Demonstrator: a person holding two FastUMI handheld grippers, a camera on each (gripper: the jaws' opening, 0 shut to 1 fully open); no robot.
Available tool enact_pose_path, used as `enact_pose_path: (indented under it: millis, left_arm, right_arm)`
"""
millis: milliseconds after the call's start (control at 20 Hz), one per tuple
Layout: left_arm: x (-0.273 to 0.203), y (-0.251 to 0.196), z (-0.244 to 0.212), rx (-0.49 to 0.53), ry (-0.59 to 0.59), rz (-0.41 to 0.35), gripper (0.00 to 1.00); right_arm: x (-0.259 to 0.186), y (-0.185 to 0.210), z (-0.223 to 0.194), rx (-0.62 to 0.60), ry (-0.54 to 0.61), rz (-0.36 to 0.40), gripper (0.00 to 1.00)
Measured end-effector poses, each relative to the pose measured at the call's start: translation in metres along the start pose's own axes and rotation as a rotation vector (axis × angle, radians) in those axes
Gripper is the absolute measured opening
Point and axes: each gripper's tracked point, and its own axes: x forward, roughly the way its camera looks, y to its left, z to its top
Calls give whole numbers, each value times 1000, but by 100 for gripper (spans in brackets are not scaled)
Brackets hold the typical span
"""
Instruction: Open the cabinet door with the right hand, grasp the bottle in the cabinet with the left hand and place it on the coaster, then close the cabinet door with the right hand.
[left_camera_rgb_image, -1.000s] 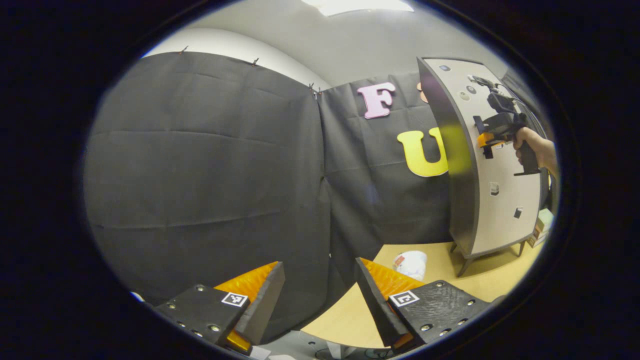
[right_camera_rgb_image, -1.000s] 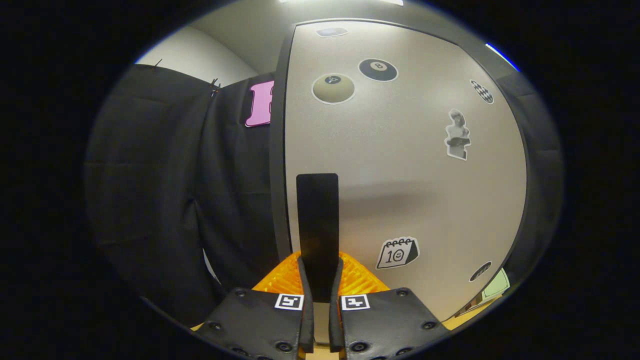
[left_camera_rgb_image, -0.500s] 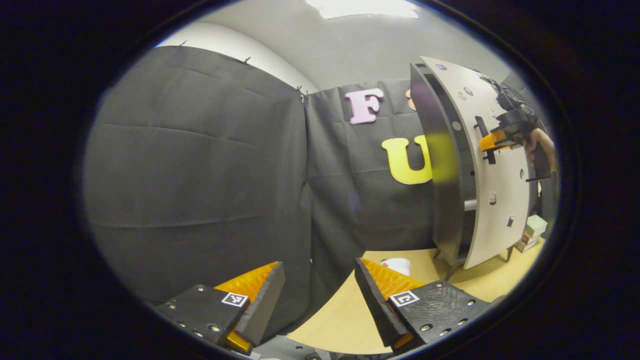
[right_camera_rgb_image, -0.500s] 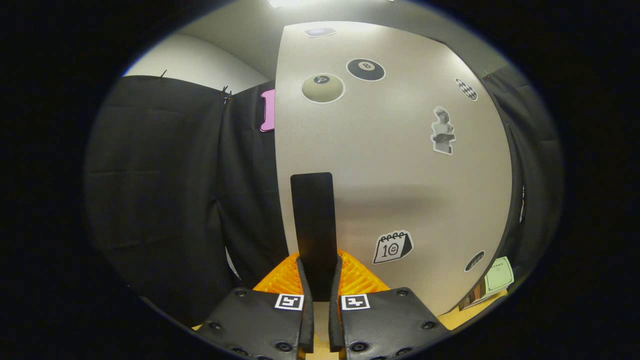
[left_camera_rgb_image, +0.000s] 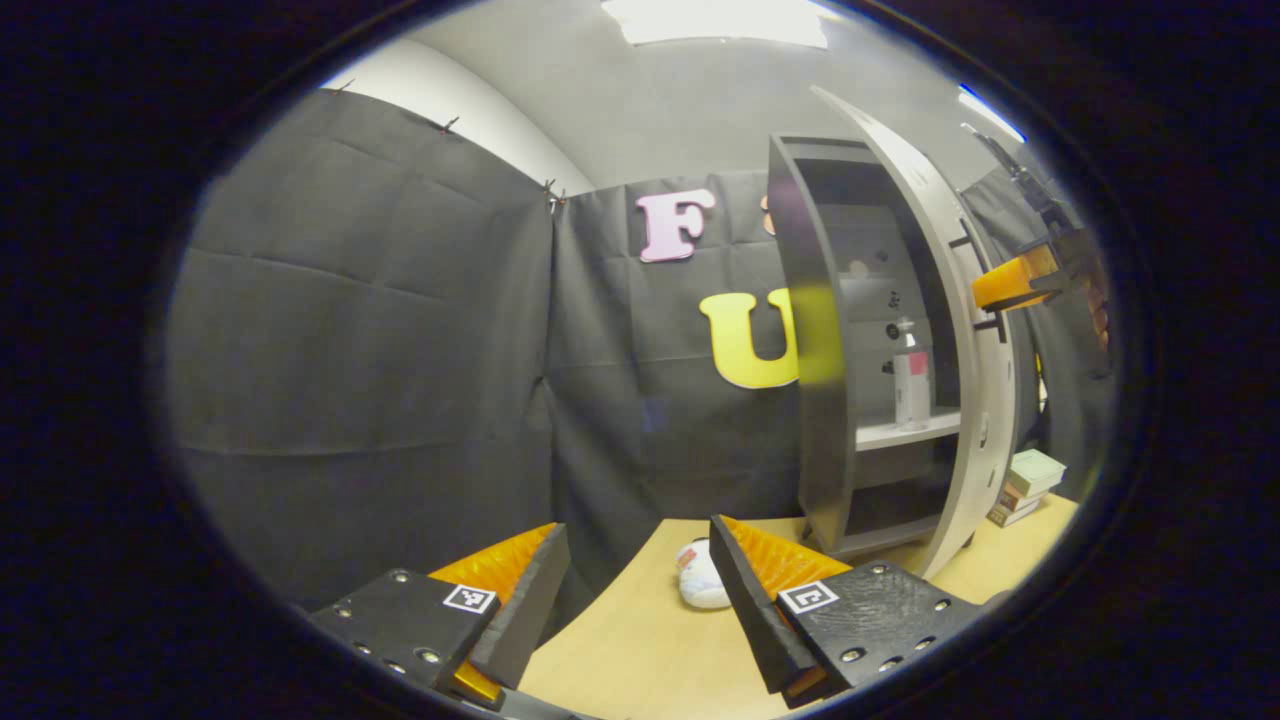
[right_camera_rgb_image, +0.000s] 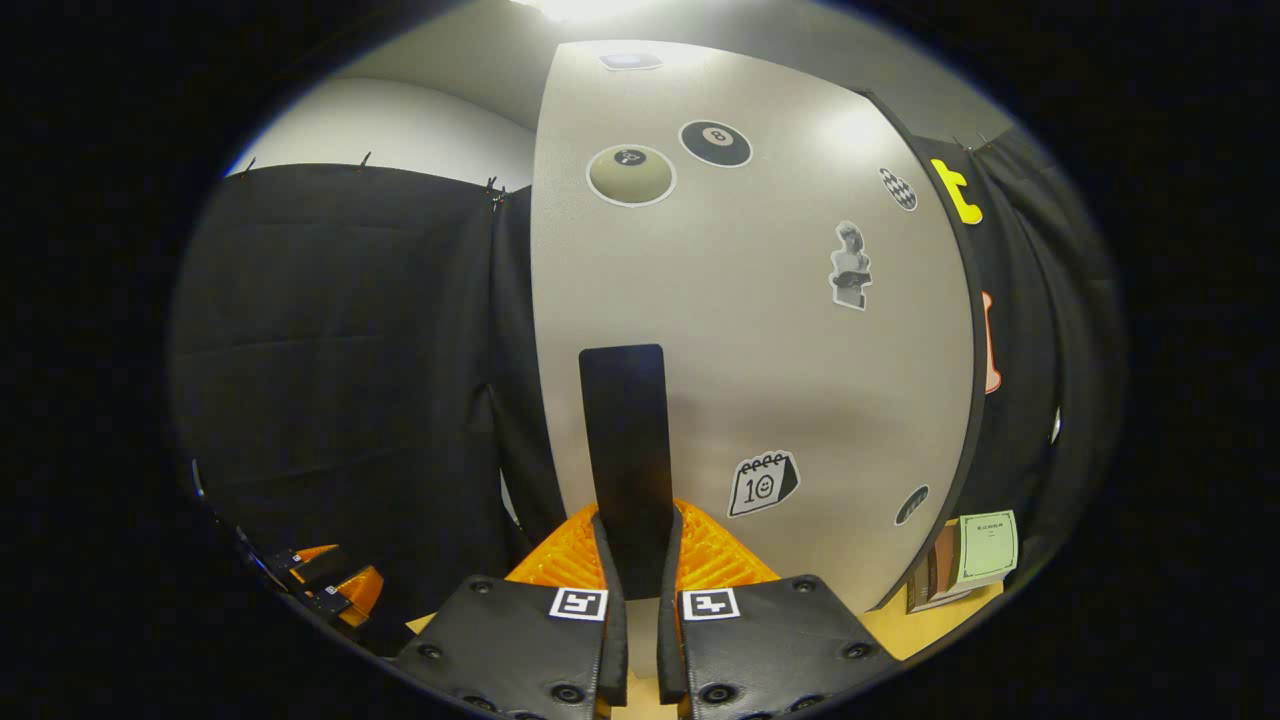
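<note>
In the left gripper view the grey cabinet (left_camera_rgb_image: 812, 400) stands on the table's far right with its pale door (left_camera_rgb_image: 975, 330) swung well out. A clear bottle with a pink label (left_camera_rgb_image: 910, 385) stands upright on the middle shelf inside. My left gripper (left_camera_rgb_image: 637, 545) hangs open and empty over the table's near edge, far short of the cabinet. In the right gripper view my right gripper (right_camera_rgb_image: 638, 540) is shut on the door's black vertical handle (right_camera_rgb_image: 625, 430), and the stickered door (right_camera_rgb_image: 770, 330) faces it. From the left gripper view the right gripper (left_camera_rgb_image: 1012, 283) grips that handle.
A small white rounded object with a red mark (left_camera_rgb_image: 700, 585) lies on the wooden table (left_camera_rgb_image: 640, 650) just beyond my left fingers. Stacked books (left_camera_rgb_image: 1025, 480) sit right of the cabinet, and in the right gripper view the books (right_camera_rgb_image: 975, 560) show past the door's lower edge.
The right gripper has pulled the door from almost closed to wide open, baring the shelves and the bottle. The left gripper's view has turned towards the cabinet.
</note>
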Motion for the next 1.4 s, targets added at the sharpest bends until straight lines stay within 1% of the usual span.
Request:
enact_pose_path:
  millis: [250, 300, 350, 500, 550, 600, 650, 750, 800, 850, 950, 1000, 1050, 1250, 1300, 1350, 1400]
  left_arm:
    - [-9, -101, 8, 1, -1, -69, 86]
    - [-9, -117, 9, 3, 1, -80, 85]
    - [-8, -133, 8, 5, 3, -90, 85]
    - [-3, -177, 11, 8, 7, -120, 85]
    - [0, -193, 13, 3, 6, -130, 85]
    - [2, -208, 16, -5, 4, -141, 86]
    - [0, -224, 18, -12, 3, -153, 87]
    - [0, -252, 24, -16, -2, -177, 86]
    - [-2, -266, 26, -11, -4, -189, 86]
    - [-3, -282, 25, -4, -4, -202, 86]
    - [0, -314, 25, 7, -4, -227, 85]
    - [0, -328, 26, 8, -3, -238, 85]
    - [0, -343, 27, 7, -1, -250, 86]
    - [4, -401, 32, 3, -1, -289, 87]
    - [5, -415, 34, 5, -2, -298, 86]
    - [7, -428, 37, 7, -6, -306, 87]
    - [8, -441, 38, 9, -9, -312, 86]
  right_arm:
    - [-19, -8, -1, -6, 16, 78, 13]
    - [-22, -11, -1, -6, 18, 93, 10]
    - [-26, -15, -1, -6, 18, 105, 13]
    - [-38, -27, 0, -12, 10, 131, 13]
    - [-42, -29, -1, -10, 9, 137, 10]
    - [-45, -32, -2, -13, 7, 142, 13]
    - [-49, -35, -2, -22, 0, 141, 13]
    - [-60, -42, -1, -44, -9, 133, 13]
    - [-65, -46, -1, -46, -12, 129, 10]
    - [-71, -50, -1, -45, -16, 127, 13]
    - [-79, -61, 0, -45, -30, 118, 13]
    - [-81, -66, 1, -47, -38, 111, 10]
    - [-84, -72, 1, -48, -42, 103, 13]
    - [-94, -93, 2, -46, -62, 71, 13]
    - [-96, -99, 2, -46, -67, 60, 13]
    - [-97, -104, 3, -46, -72, 51, 12]
    - [-100, -110, 3, -47, -74, 38, 9]
